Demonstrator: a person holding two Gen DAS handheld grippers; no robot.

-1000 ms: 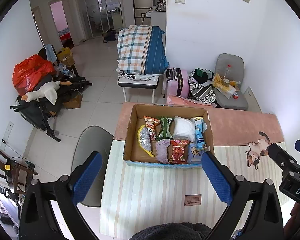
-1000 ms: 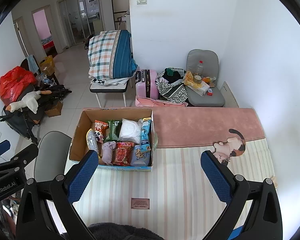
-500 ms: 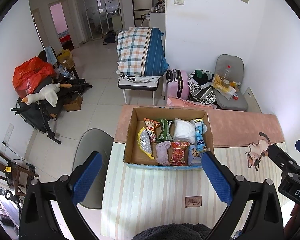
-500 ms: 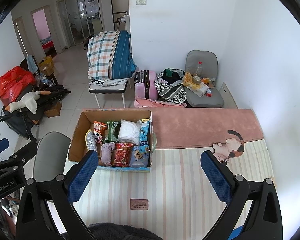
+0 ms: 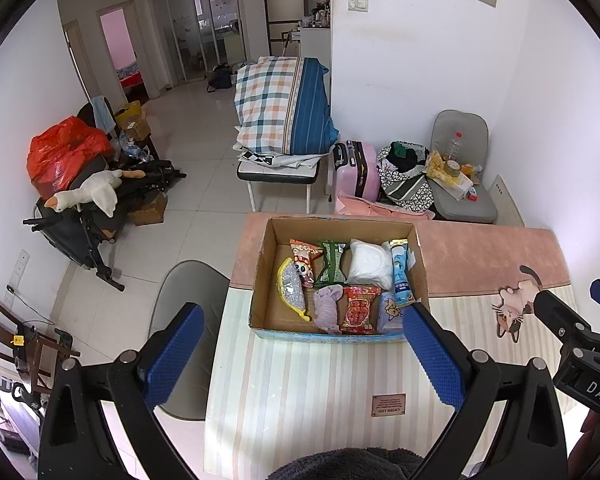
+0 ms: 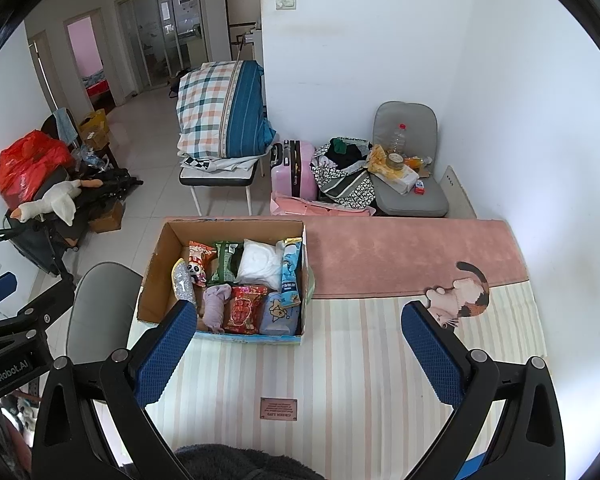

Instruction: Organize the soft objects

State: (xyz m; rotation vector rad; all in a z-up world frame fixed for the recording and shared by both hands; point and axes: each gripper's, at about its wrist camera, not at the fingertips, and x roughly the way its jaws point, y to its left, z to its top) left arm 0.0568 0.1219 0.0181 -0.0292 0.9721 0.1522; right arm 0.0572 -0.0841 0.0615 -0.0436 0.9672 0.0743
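An open cardboard box (image 5: 262,280) stands on the striped table cloth (image 5: 308,376); it also shows in the right wrist view (image 6: 156,264). It holds several soft packs: a white pouch (image 5: 366,264), a red snack bag (image 5: 359,310), a lilac cloth (image 5: 327,308), a green pack (image 5: 331,264) and a yellow-edged bag (image 5: 292,294). My left gripper (image 5: 302,354) is open and empty, held above the table in front of the box. My right gripper (image 6: 296,352) is open and empty, in front of the box and to its right.
A cat-shaped mat (image 6: 462,294) lies right of the box, on a pink cloth (image 6: 400,252) at the table's far side. A grey chair (image 5: 184,300) stands at the table's left edge. Beyond are a bench with a plaid quilt (image 5: 284,108) and a pink suitcase (image 5: 358,172).
Both grippers have drawn back and up a little; the box sits slightly farther away in both views. Both stay open and empty.
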